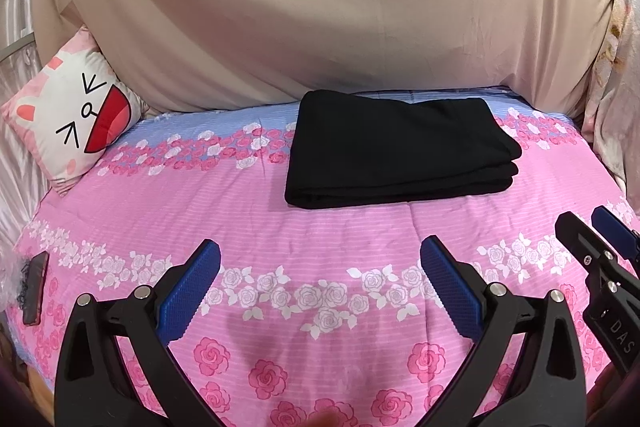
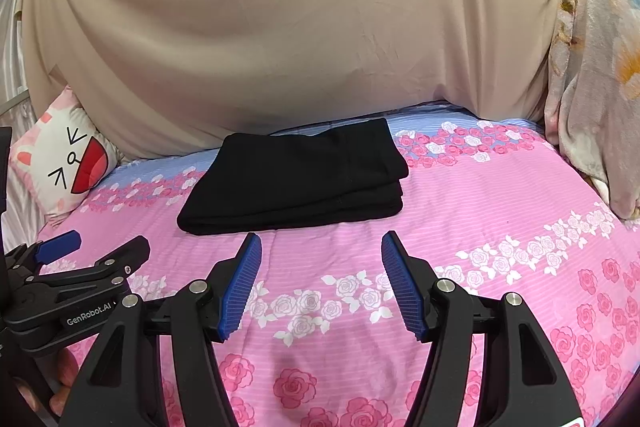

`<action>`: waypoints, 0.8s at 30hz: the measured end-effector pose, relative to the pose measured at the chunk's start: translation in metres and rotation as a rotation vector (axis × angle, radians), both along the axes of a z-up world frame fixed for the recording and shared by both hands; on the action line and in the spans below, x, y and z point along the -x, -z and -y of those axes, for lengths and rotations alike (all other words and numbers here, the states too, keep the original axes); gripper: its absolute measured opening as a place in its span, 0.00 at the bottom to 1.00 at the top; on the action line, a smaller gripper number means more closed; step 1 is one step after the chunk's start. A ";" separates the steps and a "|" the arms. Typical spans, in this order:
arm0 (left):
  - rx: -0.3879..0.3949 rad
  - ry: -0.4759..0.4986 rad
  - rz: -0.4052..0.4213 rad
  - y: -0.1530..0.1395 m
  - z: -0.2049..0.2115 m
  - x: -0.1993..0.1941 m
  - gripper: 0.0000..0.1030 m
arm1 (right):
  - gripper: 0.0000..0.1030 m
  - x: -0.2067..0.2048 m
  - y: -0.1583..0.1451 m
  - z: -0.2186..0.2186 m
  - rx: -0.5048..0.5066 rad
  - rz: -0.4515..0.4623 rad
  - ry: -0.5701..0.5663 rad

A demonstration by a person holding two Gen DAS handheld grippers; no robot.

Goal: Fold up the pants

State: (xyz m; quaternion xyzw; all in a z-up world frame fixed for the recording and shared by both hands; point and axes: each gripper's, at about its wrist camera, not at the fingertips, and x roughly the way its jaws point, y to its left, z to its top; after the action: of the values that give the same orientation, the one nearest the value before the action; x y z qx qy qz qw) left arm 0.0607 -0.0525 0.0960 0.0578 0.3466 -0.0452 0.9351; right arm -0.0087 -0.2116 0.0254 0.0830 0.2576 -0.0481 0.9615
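Note:
The black pants [image 1: 400, 151] lie folded into a flat, layered rectangle on the pink floral bedspread [image 1: 248, 211], towards the far side of the bed. In the right wrist view the same pants [image 2: 296, 179] rest just beyond my fingertips. My left gripper [image 1: 320, 251] hovers open over the bedspread, short of the pants, with nothing between its blue pads. My right gripper [image 2: 320, 243] is also open and empty, close to the pants' near edge without touching them. Each gripper shows in the other's view: the right gripper [image 1: 592, 227] at the right edge, the left gripper [image 2: 104, 247] at the left edge.
A cartoon-cat cushion [image 1: 76, 115] leans at the bed's far left corner. A beige sheet [image 1: 320, 7] hangs behind the bed. A pale floral blanket [image 2: 592, 75] is heaped at the right. A dark phone [image 1: 36, 287] lies near the left edge of the bedspread.

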 end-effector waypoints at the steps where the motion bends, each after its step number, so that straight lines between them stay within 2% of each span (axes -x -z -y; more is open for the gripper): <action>1: 0.001 0.003 -0.001 0.000 0.000 0.000 0.95 | 0.60 0.000 0.000 0.000 0.002 -0.001 0.001; 9: -0.044 0.002 0.007 0.001 0.003 0.001 0.95 | 0.60 0.000 0.000 0.000 0.001 -0.001 -0.002; 24: -0.009 0.032 -0.018 0.002 0.000 0.000 0.95 | 0.60 0.000 0.004 0.003 0.003 -0.007 -0.001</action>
State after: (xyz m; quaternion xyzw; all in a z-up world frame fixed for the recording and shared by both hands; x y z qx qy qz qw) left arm 0.0608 -0.0520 0.0938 0.0674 0.3544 -0.0593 0.9308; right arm -0.0091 -0.2150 0.0216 0.0811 0.2610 -0.0483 0.9607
